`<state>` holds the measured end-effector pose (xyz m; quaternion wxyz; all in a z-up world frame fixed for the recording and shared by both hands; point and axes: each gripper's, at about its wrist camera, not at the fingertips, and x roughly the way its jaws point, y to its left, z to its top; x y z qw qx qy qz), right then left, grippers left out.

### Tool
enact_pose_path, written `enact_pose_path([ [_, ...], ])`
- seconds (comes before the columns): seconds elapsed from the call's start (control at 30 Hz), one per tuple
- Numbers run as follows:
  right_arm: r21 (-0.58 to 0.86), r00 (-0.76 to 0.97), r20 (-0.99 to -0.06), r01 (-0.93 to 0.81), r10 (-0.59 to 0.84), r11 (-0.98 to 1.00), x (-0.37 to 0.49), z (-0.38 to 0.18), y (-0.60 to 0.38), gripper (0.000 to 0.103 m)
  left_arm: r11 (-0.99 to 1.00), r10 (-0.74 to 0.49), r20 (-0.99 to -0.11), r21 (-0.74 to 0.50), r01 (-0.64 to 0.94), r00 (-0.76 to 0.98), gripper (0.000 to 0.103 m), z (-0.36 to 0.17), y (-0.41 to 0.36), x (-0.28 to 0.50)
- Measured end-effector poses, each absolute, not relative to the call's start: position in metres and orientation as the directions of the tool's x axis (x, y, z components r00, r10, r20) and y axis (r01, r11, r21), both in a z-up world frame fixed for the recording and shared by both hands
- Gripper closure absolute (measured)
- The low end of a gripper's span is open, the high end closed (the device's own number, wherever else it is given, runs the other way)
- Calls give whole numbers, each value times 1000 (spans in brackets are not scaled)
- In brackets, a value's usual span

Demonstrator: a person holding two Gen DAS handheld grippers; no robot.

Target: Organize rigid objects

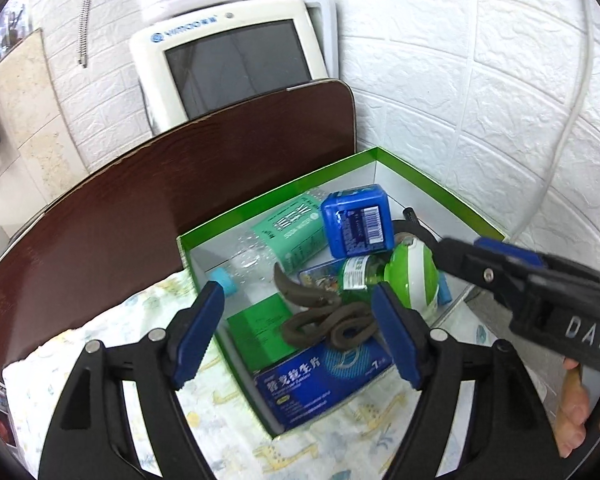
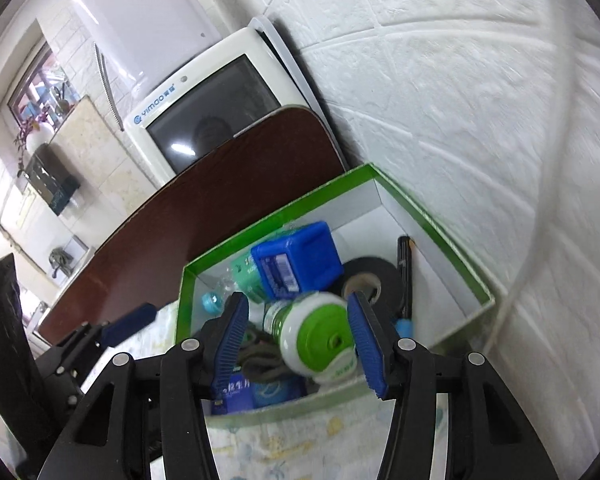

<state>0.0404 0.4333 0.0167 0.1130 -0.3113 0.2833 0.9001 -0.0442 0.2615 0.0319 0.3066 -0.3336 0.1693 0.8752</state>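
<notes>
A green-rimmed white box [image 1: 284,192] [image 2: 456,248] holds several items: a clear water bottle with a green label [image 1: 284,232], a blue jar [image 1: 358,222] [image 2: 300,256], a green-and-white bottle [image 1: 404,276] [image 2: 316,340], a brown clip and strap [image 1: 320,316], a green carton [image 1: 260,332], a blue medicine box [image 1: 320,376], black tape [image 2: 374,276] and a pen [image 2: 404,276]. My left gripper [image 1: 298,334] is open and empty above the box's near side. My right gripper [image 2: 300,344] [image 1: 500,268] is open, its jaws on either side of the green-and-white bottle, not touching it.
The box sits on a patterned cloth [image 1: 100,360] over a dark brown table [image 1: 140,200]. A white screen device [image 1: 236,52] leans against the white brick-pattern wall [image 1: 460,100] behind. A white cable [image 1: 568,120] hangs down the wall at the right.
</notes>
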Motion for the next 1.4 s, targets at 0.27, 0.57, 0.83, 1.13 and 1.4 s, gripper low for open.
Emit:
enact_pose_path([
  [0.27, 350, -763, -644, -361, 58, -864, 70, 13, 387, 44, -794, 379, -717, 73, -604, -585, 15, 15, 227, -22],
  [0.57, 225, -763, -633, -343, 130, -912, 96, 29, 348, 24, -837, 379, -704, 18, -548, -601, 6, 14, 189, -4],
  [0.83, 185, -752, -640, -349, 157, -919, 110, 33, 330, 22, -832, 397, -692, 6, -554, -603, 6, 15, 176, 10],
  [1.13, 169, -736, -652, -375, 182, -911, 117, 36, 328, 22, -821, 420, -668, 9, -571, -615, 5, 18, 170, 19],
  [1.4, 166, -722, -665, -394, 193, -904, 119, 35, 329, 22, -818, 430, -668, -4, -575, -607, 5, 19, 169, 19],
])
